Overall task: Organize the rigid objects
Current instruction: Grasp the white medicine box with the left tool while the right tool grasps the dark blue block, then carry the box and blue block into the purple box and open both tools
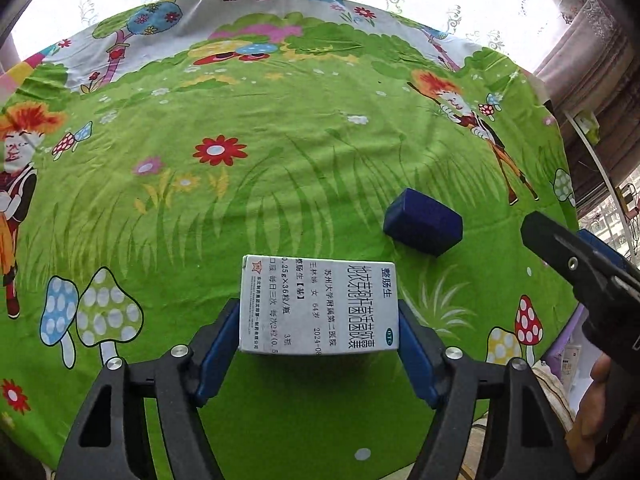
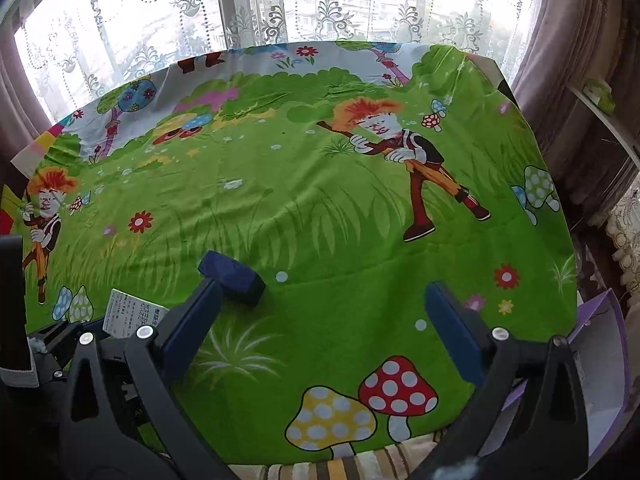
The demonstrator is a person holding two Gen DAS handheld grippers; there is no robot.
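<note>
**Box held, blue block waiting**

Closest to the left camera, the left gripper [image 1: 319,340] has its jaws pressed on both sides of a white medicine box [image 1: 318,305], holding it up just over the desk [image 1: 240,208]. Black writing covers the top of the box. A bit farther, off to the right, a dark blue block [image 1: 423,227] lies on the green cartoon cloth, apart from the box. The right gripper [image 2: 320,320] has its jaws wide apart with nothing between them. Its left finger is just in front of the blue block [image 2: 232,278]. A purple box [image 2: 600,344] sits by the right edge of the desk. Far behind is a lace curtain [image 2: 320,12]
</note>
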